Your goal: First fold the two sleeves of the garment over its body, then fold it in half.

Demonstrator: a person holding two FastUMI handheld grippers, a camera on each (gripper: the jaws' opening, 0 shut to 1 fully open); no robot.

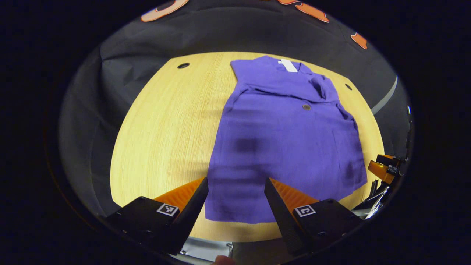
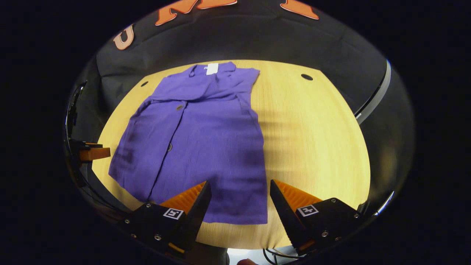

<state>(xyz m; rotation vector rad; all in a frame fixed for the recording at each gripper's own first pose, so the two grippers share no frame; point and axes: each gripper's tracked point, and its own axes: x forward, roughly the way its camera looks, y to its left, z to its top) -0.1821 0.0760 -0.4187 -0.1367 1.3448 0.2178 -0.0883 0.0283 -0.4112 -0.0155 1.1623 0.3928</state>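
2 grippers, both with jaws spread wide and holding nothing: left gripper (image 1: 236,184) hangs over the near-left part of the hem, right gripper (image 2: 239,186) over the near-right part

Shirt (image 1: 287,140) lies flat on the wooden table (image 1: 162,129), collar and white tag (image 1: 288,65) at the far end, hem toward the near edge. Both sleeves look already tucked in over the body, sides roughly straight, so my read is the half fold is the step in hand

How to do it well:
- drop each gripper to its own hem corner, pinch all layers, not just the top one
- lift both corners together and level, else the fold skews
- carry the hem up to the collar line, lay it down, then release
- keep the folded sleeves from sliding out; the cloth looks thin and limp, so move slowly
- right side of the shirt sits near the table edge in the left gripper view, so avoid dragging it that way

Count: 1 shirt, 1 tag, 2 buttons (image 2: 180,107) showing, 2 holes (image 1: 183,66) in the table top
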